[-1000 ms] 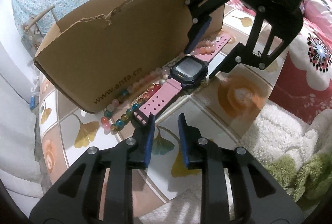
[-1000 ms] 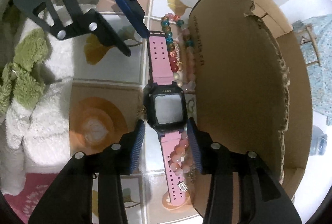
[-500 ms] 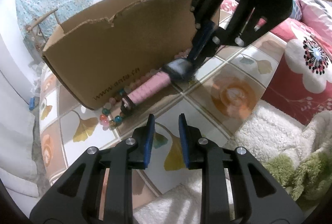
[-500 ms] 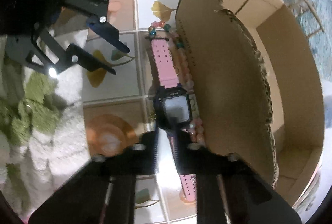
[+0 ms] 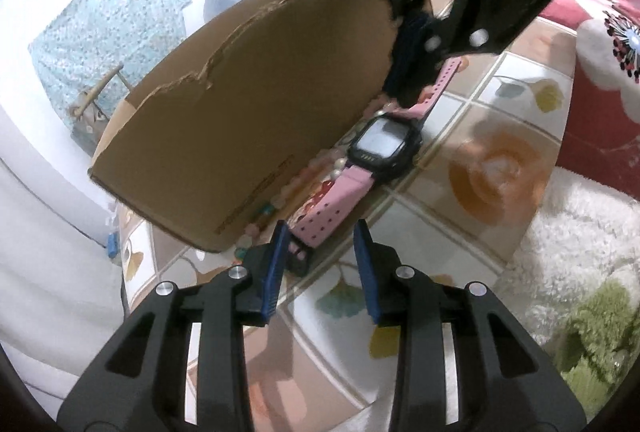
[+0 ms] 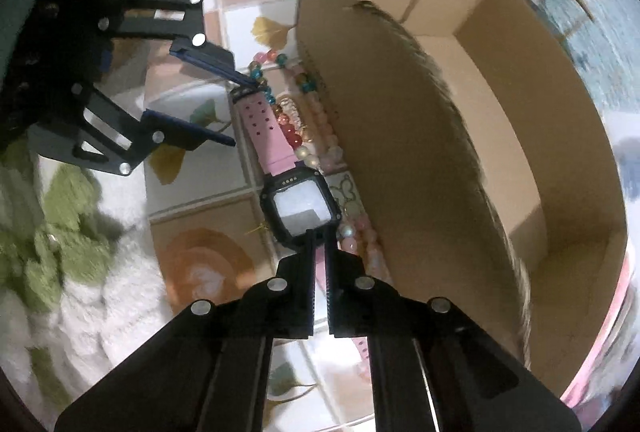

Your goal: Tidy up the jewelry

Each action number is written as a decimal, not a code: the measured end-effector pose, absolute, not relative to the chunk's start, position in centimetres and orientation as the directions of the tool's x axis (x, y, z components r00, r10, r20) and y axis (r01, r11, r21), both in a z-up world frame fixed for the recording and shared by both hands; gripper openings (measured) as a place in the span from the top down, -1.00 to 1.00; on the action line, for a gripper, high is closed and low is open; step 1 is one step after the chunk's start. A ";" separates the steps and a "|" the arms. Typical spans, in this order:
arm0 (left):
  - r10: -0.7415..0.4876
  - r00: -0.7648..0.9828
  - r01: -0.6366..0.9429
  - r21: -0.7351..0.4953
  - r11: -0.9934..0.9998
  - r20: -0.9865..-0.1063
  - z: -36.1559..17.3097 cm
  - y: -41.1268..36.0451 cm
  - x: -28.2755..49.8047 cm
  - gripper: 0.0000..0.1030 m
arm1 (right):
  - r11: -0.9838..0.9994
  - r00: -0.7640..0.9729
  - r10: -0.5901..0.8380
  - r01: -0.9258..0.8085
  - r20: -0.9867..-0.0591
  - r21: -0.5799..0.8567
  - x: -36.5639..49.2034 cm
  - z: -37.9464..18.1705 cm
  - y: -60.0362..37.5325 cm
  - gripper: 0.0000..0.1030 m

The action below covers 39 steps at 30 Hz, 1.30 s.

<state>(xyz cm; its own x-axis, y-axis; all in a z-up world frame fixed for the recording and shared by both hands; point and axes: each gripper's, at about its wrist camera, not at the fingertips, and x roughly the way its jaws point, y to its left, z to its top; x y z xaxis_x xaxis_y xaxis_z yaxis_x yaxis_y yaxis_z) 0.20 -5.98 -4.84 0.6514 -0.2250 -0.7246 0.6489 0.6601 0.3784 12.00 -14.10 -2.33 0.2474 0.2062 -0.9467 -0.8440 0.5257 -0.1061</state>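
A pink-strapped watch with a black square face (image 5: 386, 144) (image 6: 300, 208) lies beside the wall of the cardboard box (image 5: 240, 112) (image 6: 420, 136), over strings of coloured beads (image 6: 292, 136) (image 5: 316, 188). My right gripper (image 6: 319, 244) (image 5: 408, 88) pinches the pink strap just behind the watch face. Its jaws are opening slightly while the strap stays clamped between them, and that end of the watch is raised. My left gripper (image 5: 320, 260) (image 6: 240, 112) is opening, and the strap's free end (image 5: 304, 248) sits between its fingers, close to the left pad (image 5: 276, 268) without being squeezed.
The cloth (image 5: 500, 168) under the watch is patterned with ginkgo leaves and orange rings. White and green fluffy fabric (image 5: 580, 272) (image 6: 60, 232) lies alongside it. A red floral cushion (image 5: 600, 80) sits beyond. The box's inside (image 6: 500, 160) shows bare cardboard.
My right gripper went from open around the watch to pinched on its strap, and it rose. The watch turned on edge, then face-up again. My left jaws widened around the strap's free end.
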 end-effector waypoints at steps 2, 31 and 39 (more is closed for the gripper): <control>-0.203 0.648 0.644 0.384 0.662 -0.734 -4.9 -5.7 0.4 0.37 | 0.618 0.273 0.243 -0.783 -0.931 -0.069 11.6 -1.9 -15.8 0.45; -0.090 0.705 0.604 0.529 0.596 -0.704 -5.2 -8.4 0.3 0.51 | 0.994 0.511 0.099 -0.081 -0.854 0.067 10.4 -6.1 -25.7 0.56; -0.087 0.705 0.623 0.556 0.550 -0.704 -5.2 -9.1 1.0 0.50 | 0.992 0.513 0.121 -0.087 -0.850 0.089 10.4 -6.5 -25.5 0.56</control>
